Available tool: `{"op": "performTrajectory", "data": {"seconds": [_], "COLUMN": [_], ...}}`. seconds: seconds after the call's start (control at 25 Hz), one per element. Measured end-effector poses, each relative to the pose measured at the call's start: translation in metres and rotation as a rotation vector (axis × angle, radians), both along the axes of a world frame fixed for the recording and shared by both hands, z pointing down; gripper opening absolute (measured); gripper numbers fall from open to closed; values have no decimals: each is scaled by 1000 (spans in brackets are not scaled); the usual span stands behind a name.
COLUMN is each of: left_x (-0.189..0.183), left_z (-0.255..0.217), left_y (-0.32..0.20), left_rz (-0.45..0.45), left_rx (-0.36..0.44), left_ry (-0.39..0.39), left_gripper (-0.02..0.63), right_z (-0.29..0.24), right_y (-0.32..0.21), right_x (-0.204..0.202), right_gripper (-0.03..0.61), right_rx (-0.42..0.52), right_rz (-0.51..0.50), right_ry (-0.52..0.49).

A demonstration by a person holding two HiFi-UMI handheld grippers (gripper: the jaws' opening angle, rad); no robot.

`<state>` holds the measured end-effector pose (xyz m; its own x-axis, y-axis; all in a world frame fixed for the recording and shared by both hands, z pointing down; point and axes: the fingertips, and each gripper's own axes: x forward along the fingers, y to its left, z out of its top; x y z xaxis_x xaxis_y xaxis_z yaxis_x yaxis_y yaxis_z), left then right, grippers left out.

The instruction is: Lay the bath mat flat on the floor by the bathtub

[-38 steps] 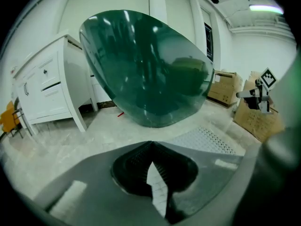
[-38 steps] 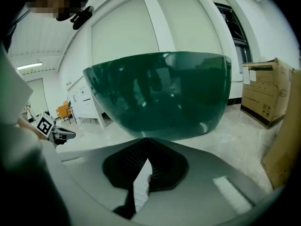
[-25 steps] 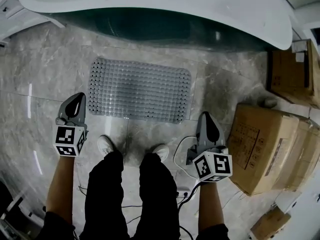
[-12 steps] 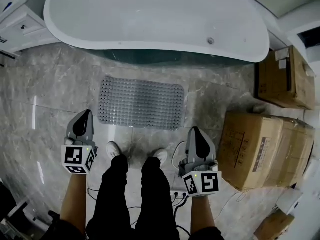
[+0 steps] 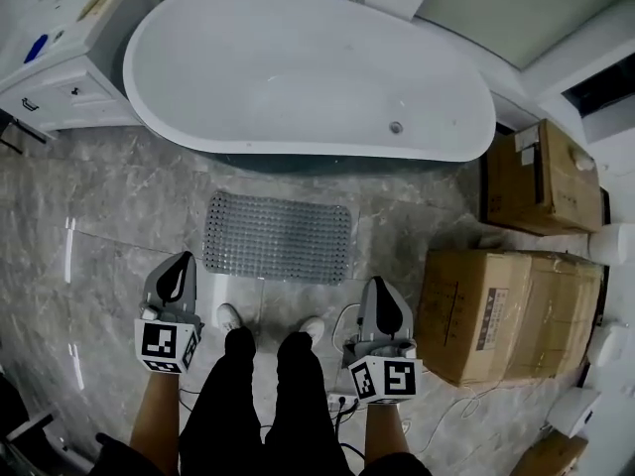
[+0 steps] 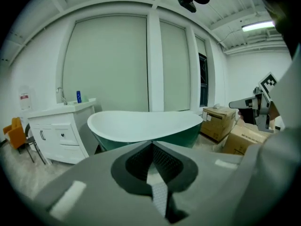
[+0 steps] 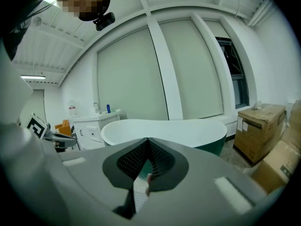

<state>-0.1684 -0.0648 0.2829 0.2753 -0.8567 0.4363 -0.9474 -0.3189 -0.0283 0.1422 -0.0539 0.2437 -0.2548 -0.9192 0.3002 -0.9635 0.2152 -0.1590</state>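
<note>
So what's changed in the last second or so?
The view pulled back and up, now showing the whole bathtub; the left tool and right tool, both shut and empty, drew away from the bath mat. The mat stayed flat beside the tub.

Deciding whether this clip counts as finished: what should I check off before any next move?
1. The bath mat lies flat, no folds or curled corners: ok.
2. The mat is on the floor beside the bathtub: ok.
3. The left hand-held gripper holds nothing, jaws together: ok.
4. The right hand-held gripper holds nothing, jaws together: ok.
5. The mat is apart from the shoes and the cardboard box: ok.
6. The mat's underside grips the tile: cannot tell.
</note>
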Motion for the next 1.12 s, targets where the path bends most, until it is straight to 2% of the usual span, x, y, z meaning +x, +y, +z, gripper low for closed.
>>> {"op": "performTrajectory", "data": {"seconds": [0.16, 0.48, 0.64, 0.8, 0.96, 1.12], "left_x": [11, 22, 22, 23, 17, 11], "left_z": [-41, -117, -143, -165, -201, -216], "left_y": [3, 17, 19, 23, 18, 23], "left_rz": [49, 68, 63, 68, 51, 50], "left_rx": [30, 101, 126, 164, 233, 259], "left_ry": [-25, 10, 28, -10, 42, 53], "left_gripper": [2, 1, 0, 0, 0, 0], "right_z": [-39, -102, -127, -146, -163, -180], "right_y": [2, 12, 15, 21, 24, 27], "right_x": [-5, -18, -14, -8, -7, -7], "right_gripper": [25, 25, 24, 23, 21, 14], "right_rx": [50, 113, 124, 140, 153, 170], "right_rz": [-17, -28, -4, 5, 10, 13], "right_ry": [35, 23, -25, -14, -6, -4]}}
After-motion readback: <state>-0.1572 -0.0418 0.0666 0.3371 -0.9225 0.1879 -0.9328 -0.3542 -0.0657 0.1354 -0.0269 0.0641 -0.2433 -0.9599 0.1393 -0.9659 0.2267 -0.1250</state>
